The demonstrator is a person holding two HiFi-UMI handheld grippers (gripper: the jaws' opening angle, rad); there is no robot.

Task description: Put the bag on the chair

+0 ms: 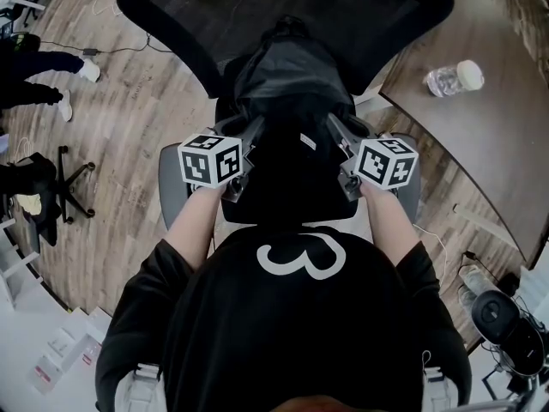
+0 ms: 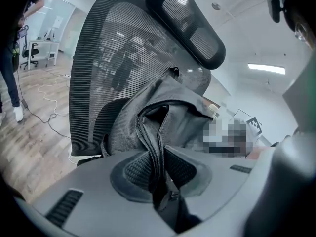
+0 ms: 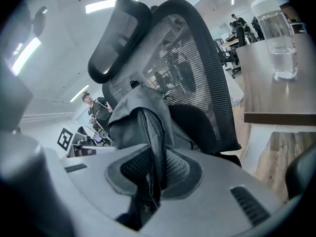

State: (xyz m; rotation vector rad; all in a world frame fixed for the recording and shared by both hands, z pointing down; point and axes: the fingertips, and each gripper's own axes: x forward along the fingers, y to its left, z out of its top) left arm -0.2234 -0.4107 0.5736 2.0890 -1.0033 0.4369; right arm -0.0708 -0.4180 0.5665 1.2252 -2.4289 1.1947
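Now | left tool pinched shut on bag | right tool pinched shut on bag | bag against chair

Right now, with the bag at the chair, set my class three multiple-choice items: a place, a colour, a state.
1. Where does the water bottle stand? A on the wooden table; B on a shelf; C on a windowsill.
2. What colour is the chair's mesh backrest? A white; B black; C red.
3. How do the left tongs and right tongs stand to the bag? A both open; B only the left shut on it; C both shut on it.
Key: 1 A, it stands upright on the tabletop. 2 B, the mesh looks black. 3 C, each pinches the bag's fabric between its pads.
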